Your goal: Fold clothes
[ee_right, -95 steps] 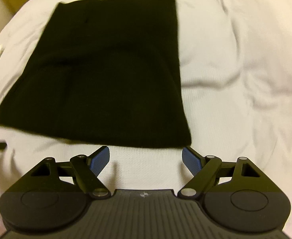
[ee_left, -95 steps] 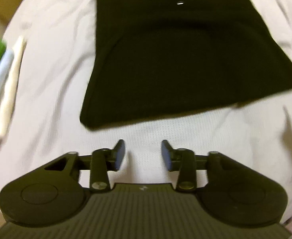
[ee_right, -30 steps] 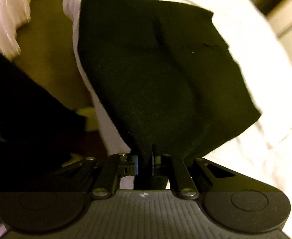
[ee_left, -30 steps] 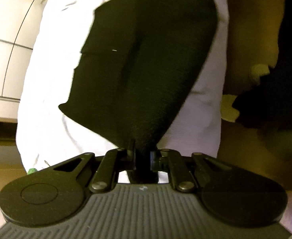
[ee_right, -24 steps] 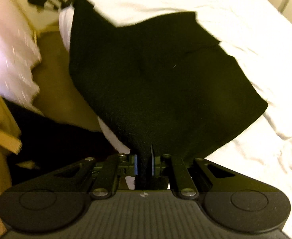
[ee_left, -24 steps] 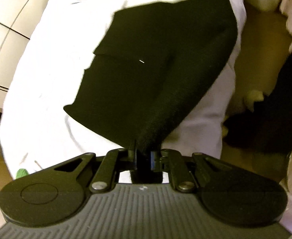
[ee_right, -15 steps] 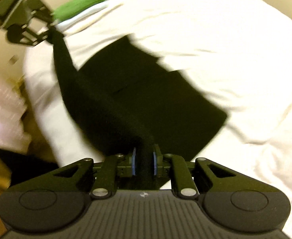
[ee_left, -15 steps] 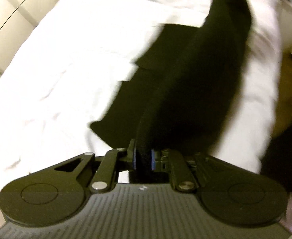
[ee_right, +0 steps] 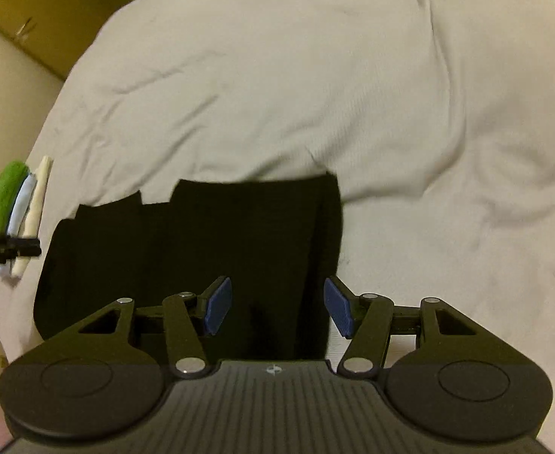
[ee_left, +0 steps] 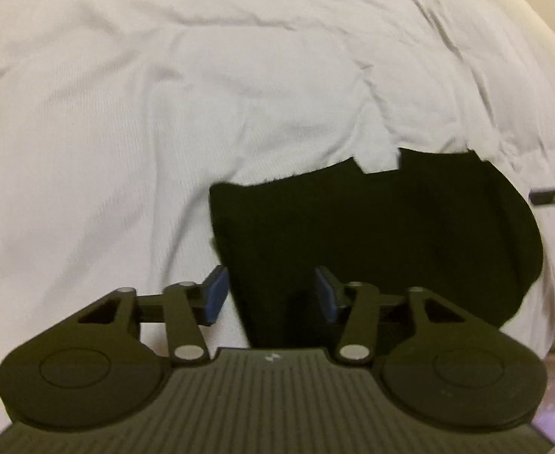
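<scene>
The black garment lies folded on the white bed — near edge. Both claws, left and right, have just been opening — pads clear, cloth loose between them.

Folded pile cut off by left edge

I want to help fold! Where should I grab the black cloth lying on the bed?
Probably the near folded edge of the black cloth, one gripper at each end, coming from above. It lies flat on the white bedsheet, so only its edges give something to pinch.
</scene>
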The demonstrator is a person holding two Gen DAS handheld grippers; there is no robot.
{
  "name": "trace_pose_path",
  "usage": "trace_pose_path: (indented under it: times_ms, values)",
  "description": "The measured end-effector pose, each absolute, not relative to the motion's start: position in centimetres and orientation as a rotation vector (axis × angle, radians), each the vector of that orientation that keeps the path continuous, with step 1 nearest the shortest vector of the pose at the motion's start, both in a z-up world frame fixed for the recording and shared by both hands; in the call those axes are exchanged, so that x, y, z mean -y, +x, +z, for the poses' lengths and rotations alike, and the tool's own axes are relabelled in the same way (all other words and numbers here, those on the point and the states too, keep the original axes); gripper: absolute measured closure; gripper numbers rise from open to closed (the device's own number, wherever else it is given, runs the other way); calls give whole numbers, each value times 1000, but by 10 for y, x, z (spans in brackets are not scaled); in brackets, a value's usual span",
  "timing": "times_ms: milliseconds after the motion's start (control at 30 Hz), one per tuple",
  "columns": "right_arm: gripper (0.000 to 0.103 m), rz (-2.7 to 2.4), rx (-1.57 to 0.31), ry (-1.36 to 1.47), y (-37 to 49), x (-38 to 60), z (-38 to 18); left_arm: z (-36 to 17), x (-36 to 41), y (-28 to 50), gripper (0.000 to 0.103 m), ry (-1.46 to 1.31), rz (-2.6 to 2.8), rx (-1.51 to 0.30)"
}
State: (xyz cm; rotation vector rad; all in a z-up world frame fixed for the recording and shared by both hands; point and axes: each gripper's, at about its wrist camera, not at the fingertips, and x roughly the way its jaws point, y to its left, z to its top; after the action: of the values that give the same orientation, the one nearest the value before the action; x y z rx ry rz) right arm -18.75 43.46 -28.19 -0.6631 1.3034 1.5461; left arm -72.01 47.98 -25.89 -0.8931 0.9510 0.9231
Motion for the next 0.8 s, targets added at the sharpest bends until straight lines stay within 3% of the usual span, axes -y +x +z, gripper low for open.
trace_pose_path:
  times_ms: [100,167,200,267,300,400,500,633,667,800]
  values:
    - [39,1489,-1331,-641,-192,-439,-308,-280,-471,-727,62,-983,972,-911]
    - [39,1451,-1352,-606,-193,-441,-323,-288,-473,-730,82,-1018,993,-870]
    - [39,1444,-1375,-566,-191,-438,-328,-288,-473,-729,86,-1007,1002,-859]
    - [60,1443,-1401,-505,-190,-441,-334,-285,-471,-722,95,-944,1015,-845]
    - [79,1450,-1376,-521,-194,-443,-336,-282,-469,-719,95,-911,1017,-839]
    - [84,1527,-1235,-572,-204,-435,-315,-262,-459,-711,95,-781,1005,-801]
    - [84,1581,-1143,-539,-206,-424,-289,-242,-451,-707,95,-688,1006,-748]
    - [80,1597,-994,-559,-209,-422,-275,-254,-457,-697,94,-614,1036,-767]
    - [75,1573,-1001,-546,-204,-425,-279,-265,-460,-695,95,-616,1042,-796]
    - [74,1558,-1167,-451,-181,-430,-315,-295,-459,-700,94,-691,1090,-809]
